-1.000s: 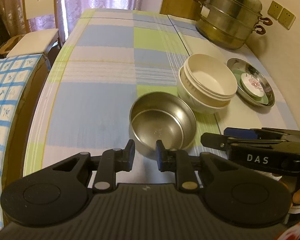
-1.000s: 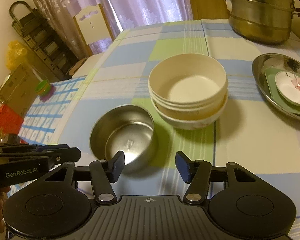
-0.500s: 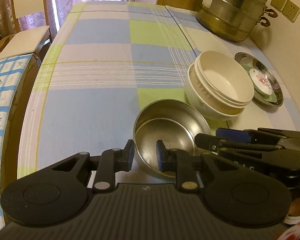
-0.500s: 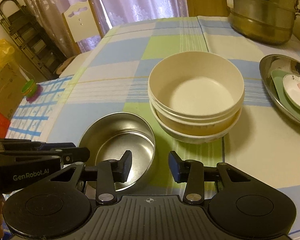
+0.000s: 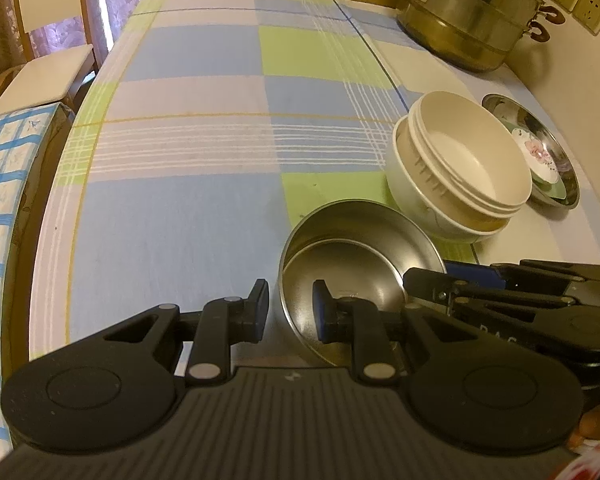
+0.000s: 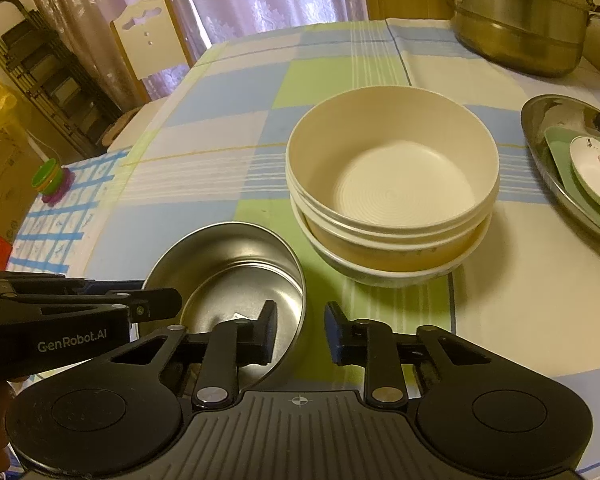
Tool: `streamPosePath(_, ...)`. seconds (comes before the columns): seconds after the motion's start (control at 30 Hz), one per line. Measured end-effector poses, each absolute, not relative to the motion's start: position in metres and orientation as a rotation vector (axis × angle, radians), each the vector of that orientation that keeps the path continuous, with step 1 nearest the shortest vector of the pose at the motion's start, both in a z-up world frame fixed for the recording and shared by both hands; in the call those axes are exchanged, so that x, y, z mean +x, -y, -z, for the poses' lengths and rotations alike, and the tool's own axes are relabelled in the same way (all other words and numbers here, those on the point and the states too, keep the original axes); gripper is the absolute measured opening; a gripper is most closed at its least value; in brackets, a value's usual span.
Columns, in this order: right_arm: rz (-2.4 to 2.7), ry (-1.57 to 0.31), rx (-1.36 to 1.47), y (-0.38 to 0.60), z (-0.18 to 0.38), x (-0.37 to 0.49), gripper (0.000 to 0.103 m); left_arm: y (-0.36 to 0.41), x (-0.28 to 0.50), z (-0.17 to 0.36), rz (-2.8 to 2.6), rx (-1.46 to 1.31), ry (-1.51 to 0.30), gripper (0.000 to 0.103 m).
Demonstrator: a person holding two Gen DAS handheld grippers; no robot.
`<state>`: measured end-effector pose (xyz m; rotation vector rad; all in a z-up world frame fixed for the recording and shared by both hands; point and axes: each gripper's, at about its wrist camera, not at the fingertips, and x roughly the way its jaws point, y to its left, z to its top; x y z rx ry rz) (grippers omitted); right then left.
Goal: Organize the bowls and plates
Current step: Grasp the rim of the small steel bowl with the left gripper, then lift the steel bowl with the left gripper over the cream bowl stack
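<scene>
Since a second ago: your right gripper has come down over the steel bowl's near wall, jaws closing astride it but not yet pinching; your left gripper straddles the opposite wall, narrowed, also gripping nothing. Done: white bowls nested, dishes piled on the steel plate. Left: the steel bowl, mouth up, round, no long axis, just beside the stack.

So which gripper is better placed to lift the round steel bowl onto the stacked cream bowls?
Probably the right gripper: its closing jaws straddle the round steel bowl's rim on the side nearest the stacked cream bowls. The left gripper straddles the far rim.
</scene>
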<state>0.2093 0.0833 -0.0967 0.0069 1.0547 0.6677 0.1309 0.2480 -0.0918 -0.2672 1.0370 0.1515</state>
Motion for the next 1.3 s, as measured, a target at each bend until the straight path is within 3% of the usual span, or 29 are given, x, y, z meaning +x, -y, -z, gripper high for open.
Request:
streamPosePath(0.47,-0.664,-1.039,-0.019,-0.087,0.098,0.206,0.009,-0.249,0.130,0.097,-0.143,-0.258,-1.036,0.007)
streamPosePath(1.3,-0.698,-1.005,-0.003,-0.070,0.066,0.183,0.006,-0.237,0.094,0.058,-0.141,-0.234,-0.963,0.006)
